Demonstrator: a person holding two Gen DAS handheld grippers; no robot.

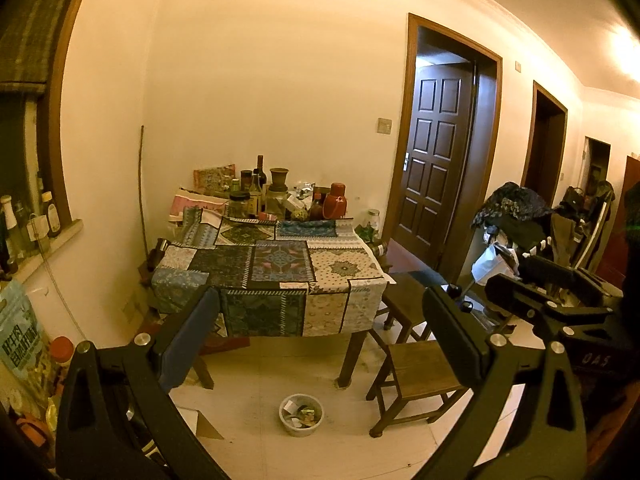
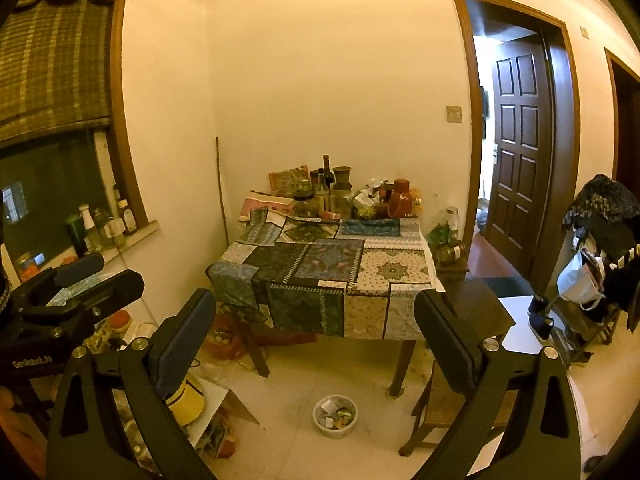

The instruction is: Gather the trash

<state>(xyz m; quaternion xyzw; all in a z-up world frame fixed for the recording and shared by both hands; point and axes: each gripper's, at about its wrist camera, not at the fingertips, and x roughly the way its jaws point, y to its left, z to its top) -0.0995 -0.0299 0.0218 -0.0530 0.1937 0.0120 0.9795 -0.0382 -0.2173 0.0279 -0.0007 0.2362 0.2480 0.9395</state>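
Patchwork-clothed table (image 1: 280, 276) crowded with bottles (image 1: 261, 178), wooden stool (image 1: 420, 376), panelled door (image 2: 516, 152)

Bare floor (image 2: 304, 452) lies open around the small bin (image 2: 335, 416); the table (image 2: 320, 280) stands behind it, a wooden stool (image 1: 416, 384) just right, clutter (image 2: 192, 408) left.

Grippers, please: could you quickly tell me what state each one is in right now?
Left gripper: open, holding nothing.
Right gripper: open, holding nothing.
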